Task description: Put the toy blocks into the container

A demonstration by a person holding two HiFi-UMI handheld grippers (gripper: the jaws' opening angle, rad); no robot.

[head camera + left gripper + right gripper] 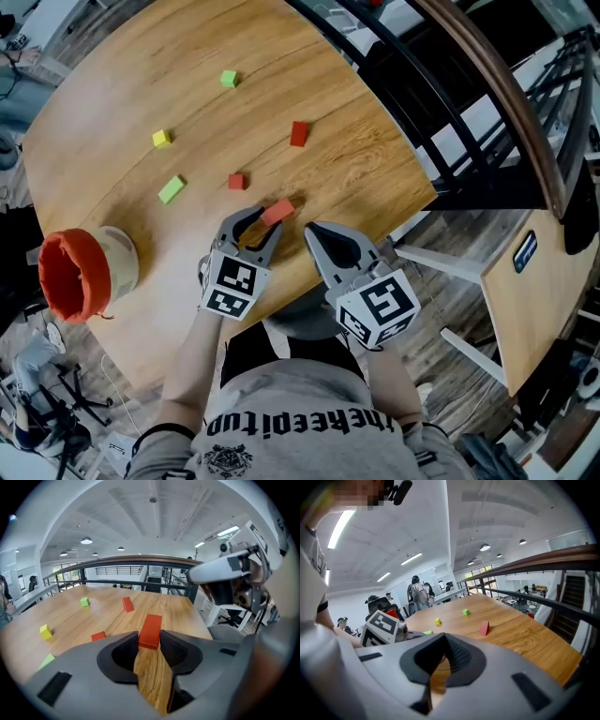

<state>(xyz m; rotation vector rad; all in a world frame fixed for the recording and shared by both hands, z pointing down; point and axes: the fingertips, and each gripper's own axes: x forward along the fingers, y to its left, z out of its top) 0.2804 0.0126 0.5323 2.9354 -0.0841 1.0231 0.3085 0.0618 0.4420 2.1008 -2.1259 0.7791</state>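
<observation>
My left gripper is shut on a red block, pinched between the two pads near the table's front edge. The left gripper view shows the same block sticking up from the gripper. Just to its right, my right gripper is shut with nothing in it. The beige container with an orange-red rim stands at the table's front left. Loose on the table lie a small red block, a tall red block, a light green block, a yellow block and a green block.
The round wooden table ends close to the right of both grippers, next to a dark railing. A white chair stands below the table's right edge. People stand far off in the right gripper view.
</observation>
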